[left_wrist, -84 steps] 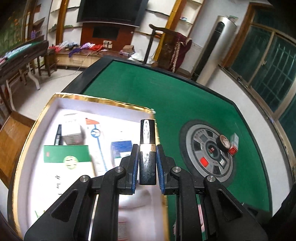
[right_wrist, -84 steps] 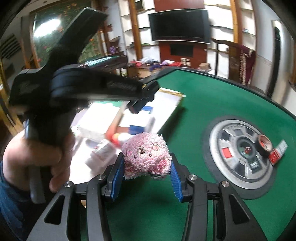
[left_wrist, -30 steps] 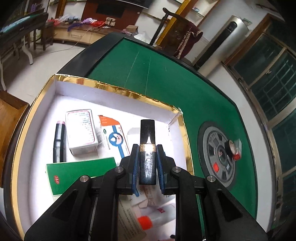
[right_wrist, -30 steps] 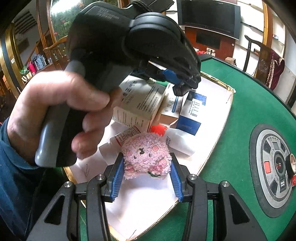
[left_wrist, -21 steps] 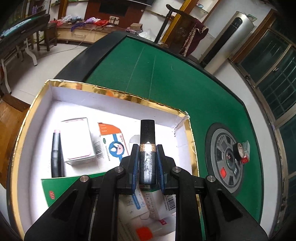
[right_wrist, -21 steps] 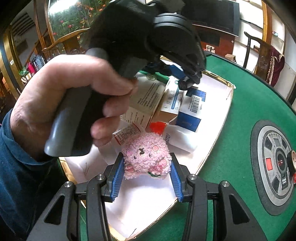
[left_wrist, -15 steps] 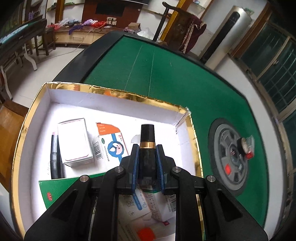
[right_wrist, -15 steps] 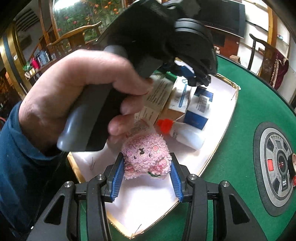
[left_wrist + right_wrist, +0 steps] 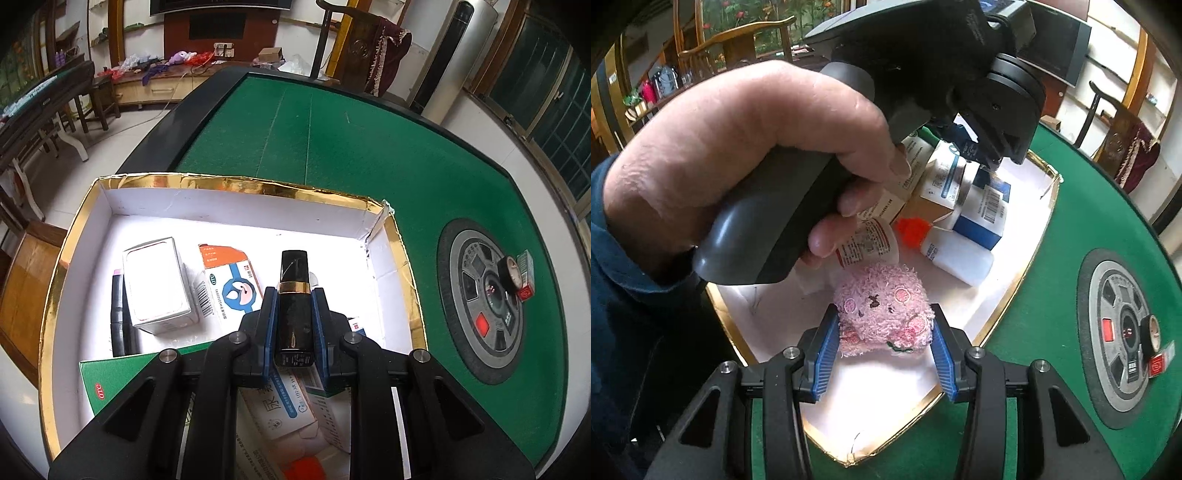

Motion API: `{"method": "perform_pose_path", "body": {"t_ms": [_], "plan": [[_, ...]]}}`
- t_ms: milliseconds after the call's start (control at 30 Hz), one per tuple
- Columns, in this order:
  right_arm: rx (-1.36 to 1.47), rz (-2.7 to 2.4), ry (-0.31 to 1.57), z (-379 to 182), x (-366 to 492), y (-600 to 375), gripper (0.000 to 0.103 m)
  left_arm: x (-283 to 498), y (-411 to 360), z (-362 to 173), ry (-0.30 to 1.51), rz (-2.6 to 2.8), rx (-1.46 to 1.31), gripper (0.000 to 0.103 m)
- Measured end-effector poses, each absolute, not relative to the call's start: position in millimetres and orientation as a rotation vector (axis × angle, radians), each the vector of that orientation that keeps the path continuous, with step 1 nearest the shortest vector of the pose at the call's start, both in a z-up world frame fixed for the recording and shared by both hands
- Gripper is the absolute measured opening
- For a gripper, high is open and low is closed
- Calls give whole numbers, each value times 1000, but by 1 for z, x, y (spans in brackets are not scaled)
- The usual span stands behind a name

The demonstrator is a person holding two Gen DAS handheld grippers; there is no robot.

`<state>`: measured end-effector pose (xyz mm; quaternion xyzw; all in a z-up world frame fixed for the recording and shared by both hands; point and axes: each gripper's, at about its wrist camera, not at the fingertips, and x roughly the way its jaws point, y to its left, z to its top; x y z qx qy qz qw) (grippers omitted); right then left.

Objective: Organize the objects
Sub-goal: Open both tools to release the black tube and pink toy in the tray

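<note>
Your left gripper [image 9: 293,325] was clamped on the black tube [image 9: 293,306], your right gripper [image 9: 882,347] on the pink plush [image 9: 884,312], both above the box [image 9: 236,186]; lowering before letting go near its right edge would have suited.

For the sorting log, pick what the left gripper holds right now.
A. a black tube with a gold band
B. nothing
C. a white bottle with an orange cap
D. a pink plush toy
A: in the left wrist view the left gripper is shut on the black tube with a gold band, held above the gold-rimmed box.
</note>
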<state>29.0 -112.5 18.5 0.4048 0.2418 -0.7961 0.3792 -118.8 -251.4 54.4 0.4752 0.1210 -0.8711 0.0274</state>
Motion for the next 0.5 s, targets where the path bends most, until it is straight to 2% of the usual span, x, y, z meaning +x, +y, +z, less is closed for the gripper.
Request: {"method": "perform_pose_path", "body": {"t_ms": [400,500], "plan": [[1047,-2009,577,21,28,-111,54,-121,-247,51,321,-2657,1450,18],[1042,-2009,571,23,27,-111,62,-121,-247,51,326,-2657,1446,20]]}}
